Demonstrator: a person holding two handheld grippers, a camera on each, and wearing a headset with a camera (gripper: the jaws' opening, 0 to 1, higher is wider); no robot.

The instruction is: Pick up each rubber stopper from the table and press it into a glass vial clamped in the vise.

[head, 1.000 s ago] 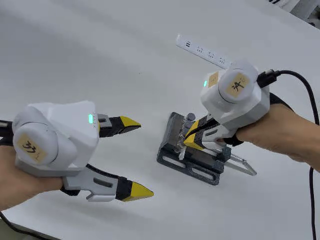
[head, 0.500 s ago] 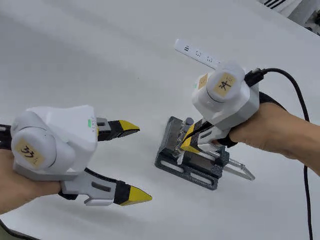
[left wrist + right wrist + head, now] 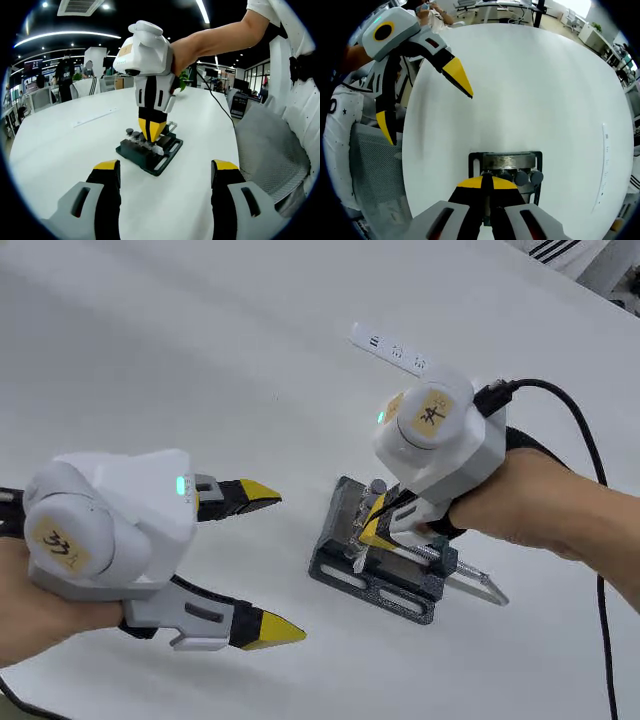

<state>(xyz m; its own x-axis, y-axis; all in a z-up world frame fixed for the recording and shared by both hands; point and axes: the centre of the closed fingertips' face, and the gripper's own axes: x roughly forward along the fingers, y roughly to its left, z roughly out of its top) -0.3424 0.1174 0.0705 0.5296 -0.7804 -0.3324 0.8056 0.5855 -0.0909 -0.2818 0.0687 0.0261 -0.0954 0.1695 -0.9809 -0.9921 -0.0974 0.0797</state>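
Note:
A black vise (image 3: 392,586) sits on the white table with a row of small glass vials in its jaws, and several of them carry grey stoppers (image 3: 379,487). My right gripper (image 3: 368,532) points down onto that row with its yellow tips shut together; what lies under the tips is hidden. In the right gripper view, the shut right gripper (image 3: 487,181) touches the vise (image 3: 479,161) beside two grey stoppers (image 3: 522,177). The left gripper view shows the right gripper (image 3: 151,136) standing on the vise (image 3: 131,152). My left gripper (image 3: 272,560) hangs open to the vise's left, holding nothing.
A white power strip (image 3: 395,348) lies on the table beyond the vise. A black cable (image 3: 590,455) runs from the right gripper along the arm. The vise's screw handle (image 3: 480,578) sticks out to the right. People and chairs stand in the background of the left gripper view.
My right gripper has swung left and stands more upright over the vise, its tips staying on the vial row. The left gripper has held its place, open.

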